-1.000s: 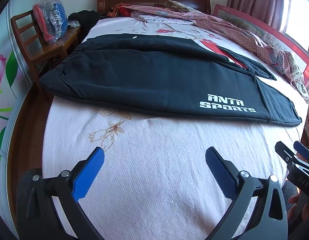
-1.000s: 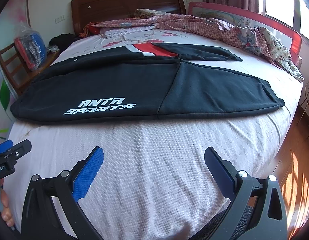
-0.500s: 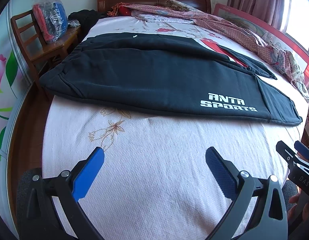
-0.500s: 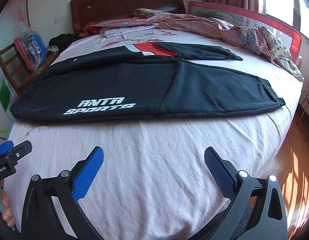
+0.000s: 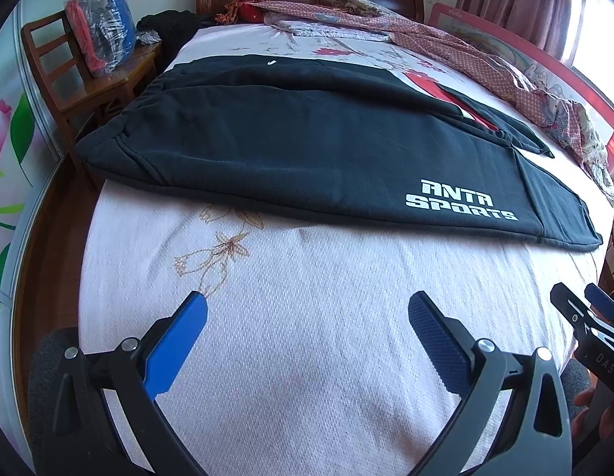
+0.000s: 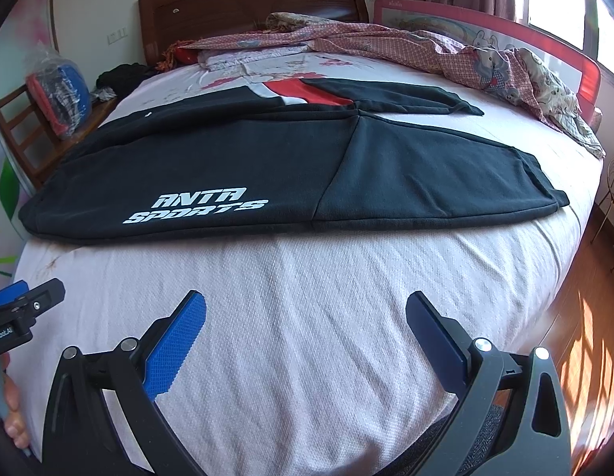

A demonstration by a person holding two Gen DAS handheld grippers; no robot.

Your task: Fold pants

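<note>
Pants [image 5: 307, 146] lie flat across the bed [image 5: 307, 317], black with white lettering near one end, stretched from the waistband on my left to the cuffs on my right. In the right wrist view the same pants [image 6: 267, 166] reach almost from one side of the bed [image 6: 307, 297] to the other. One leg seems to lie over the other, with the far leg's end [image 6: 406, 97] splaying out beyond it and a red panel [image 6: 303, 93] showing near the gap, so I judge the lengthwise fold may be roughly in place but not tidy. No crosswise fold shows: the full length is laid out.

My left gripper [image 5: 307, 317] hovers over bare bed sheet, short of the near hem, its jaws spread wide and holding nothing. My right gripper [image 6: 305, 317] does likewise, jaws wide apart and empty, also short of the cloth. Each gripper shows at the edge of the other's view, side by side at the foot of the bed.

I reckon nearly everything is left: grasping both ends, aligning the legs, then folding the length over.
</note>
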